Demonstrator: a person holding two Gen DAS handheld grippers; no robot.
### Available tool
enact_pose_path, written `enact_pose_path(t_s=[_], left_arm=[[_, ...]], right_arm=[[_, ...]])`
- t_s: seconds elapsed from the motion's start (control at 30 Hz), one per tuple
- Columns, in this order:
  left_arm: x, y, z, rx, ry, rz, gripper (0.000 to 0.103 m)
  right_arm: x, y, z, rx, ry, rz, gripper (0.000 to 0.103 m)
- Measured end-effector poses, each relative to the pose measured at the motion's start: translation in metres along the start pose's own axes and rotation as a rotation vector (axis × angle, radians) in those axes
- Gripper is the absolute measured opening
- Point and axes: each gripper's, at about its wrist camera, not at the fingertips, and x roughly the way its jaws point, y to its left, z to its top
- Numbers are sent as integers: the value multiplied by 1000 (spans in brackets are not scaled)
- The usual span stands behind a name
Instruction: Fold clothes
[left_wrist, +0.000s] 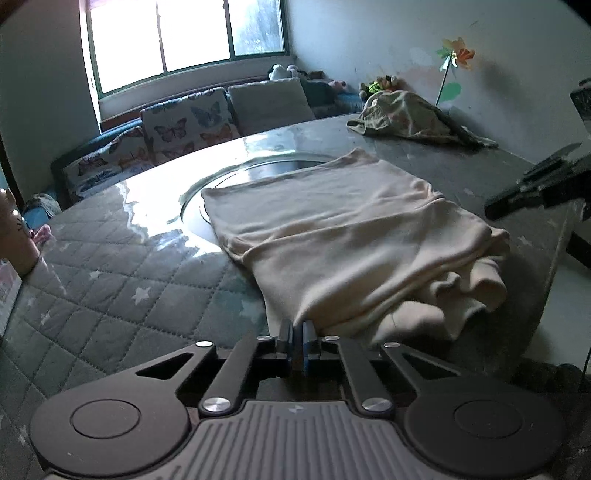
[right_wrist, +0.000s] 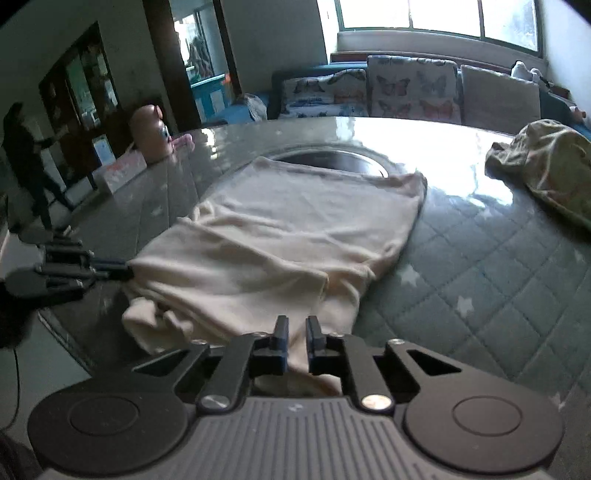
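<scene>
A cream garment (left_wrist: 347, 236) lies partly folded on the round table (left_wrist: 110, 280), its near end bunched in loose folds. My left gripper (left_wrist: 296, 328) is shut at the garment's near left corner; I cannot tell whether cloth is pinched. In the right wrist view the same garment (right_wrist: 280, 236) spreads ahead. My right gripper (right_wrist: 296, 326) has its jaws slightly apart, with the garment's near edge lying between and under them. The left gripper also shows in the right wrist view (right_wrist: 127, 271), touching the garment's left edge. The right gripper shows in the left wrist view (left_wrist: 495, 212), beyond the garment.
A crumpled olive garment (left_wrist: 402, 114) lies at the far side of the table, also visible in the right wrist view (right_wrist: 550, 166). A round glass inset (left_wrist: 266, 166) sits in the table's middle. A sofa with butterfly cushions (left_wrist: 184, 125) stands behind. The table edge drops off near the bunched end.
</scene>
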Motion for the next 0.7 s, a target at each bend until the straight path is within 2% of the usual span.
enact_pose_path(t_s=[0.13, 0.27, 0.5, 0.7], left_arm=[[-7, 5, 13, -19, -34, -9, 9], [-3, 5, 31, -29, -70, -14, 9], [40, 5, 45, -67, -33, -42, 9], [61, 11, 44, -90, 9, -33, 9]], right_arm=[[-7, -9, 9, 10, -46, -28, 11], [10, -7, 18, -15, -47, -27, 12], [47, -4, 23, -53, -9, -9, 12], [51, -9, 22, -69, -1, -37, 12]])
